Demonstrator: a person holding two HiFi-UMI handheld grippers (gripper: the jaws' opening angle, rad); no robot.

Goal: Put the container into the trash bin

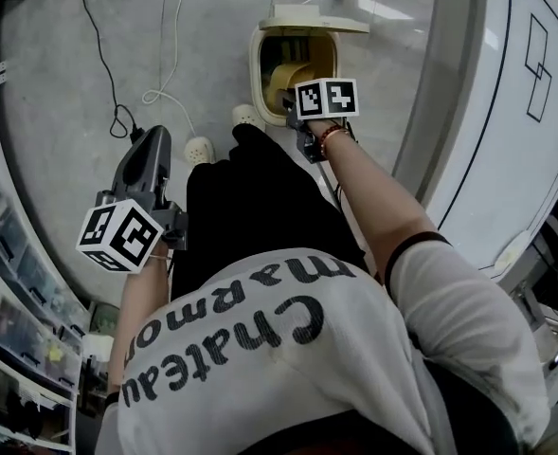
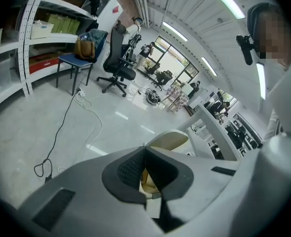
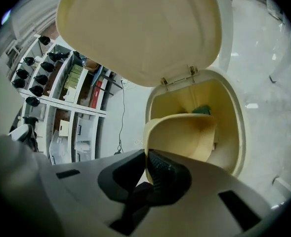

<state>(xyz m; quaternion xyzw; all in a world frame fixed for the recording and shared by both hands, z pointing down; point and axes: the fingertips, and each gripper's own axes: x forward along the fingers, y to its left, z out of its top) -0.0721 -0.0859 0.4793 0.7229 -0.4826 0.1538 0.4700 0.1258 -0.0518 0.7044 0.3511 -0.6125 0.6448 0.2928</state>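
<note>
My right claw (image 3: 147, 154) is pinched shut on the thin rim of the container (image 3: 185, 135), which hangs just above the open mouth of the bin (image 3: 236, 117), with the lid (image 3: 140, 28) raised behind. I judge the container light, thin-walled and slightly flexible. It looks smooth, so it may slip, or buckle under a hard pinch. The rim edge is the sound hold. My left claw (image 2: 144, 149) is closed on nothing, well away from the bin.

trash bin (image 3: 237, 127) mouth: open, lid (image 3: 135, 28) raised | container (image 3: 185, 135) partly blocks it
</note>
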